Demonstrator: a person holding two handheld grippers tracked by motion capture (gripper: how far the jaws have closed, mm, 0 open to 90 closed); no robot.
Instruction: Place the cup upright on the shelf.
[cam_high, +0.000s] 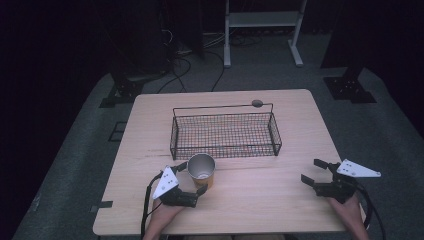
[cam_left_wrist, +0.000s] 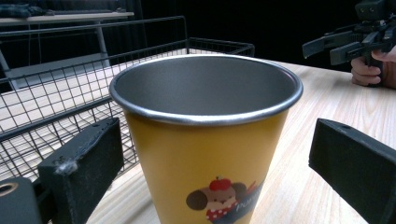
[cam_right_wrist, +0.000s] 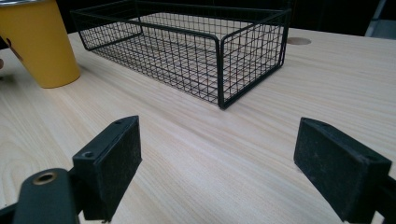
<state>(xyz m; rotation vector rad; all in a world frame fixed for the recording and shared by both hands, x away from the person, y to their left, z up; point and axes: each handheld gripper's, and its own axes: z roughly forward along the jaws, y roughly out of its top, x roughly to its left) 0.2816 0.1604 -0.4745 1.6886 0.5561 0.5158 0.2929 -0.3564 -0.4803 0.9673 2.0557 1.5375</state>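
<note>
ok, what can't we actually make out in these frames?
- Cup base: left gripper view, cut off by the bottom edge; its printed lettering too.
- Cup contents: high view, a pale patch inside, too small to identify.
- Left tongs contact with the cup: high view too small; the left gripper view shows gaps on both sides.
- Basket far-left corner: right gripper view, behind the cup.

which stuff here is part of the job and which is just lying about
In the job:
- yellow cup, upright between the open left tongs
- wire basket, just behind the cup, a likely target

Not in the job for now:
- right tongs, open, holding nothing
- white frame on the floor beyond the table
</note>
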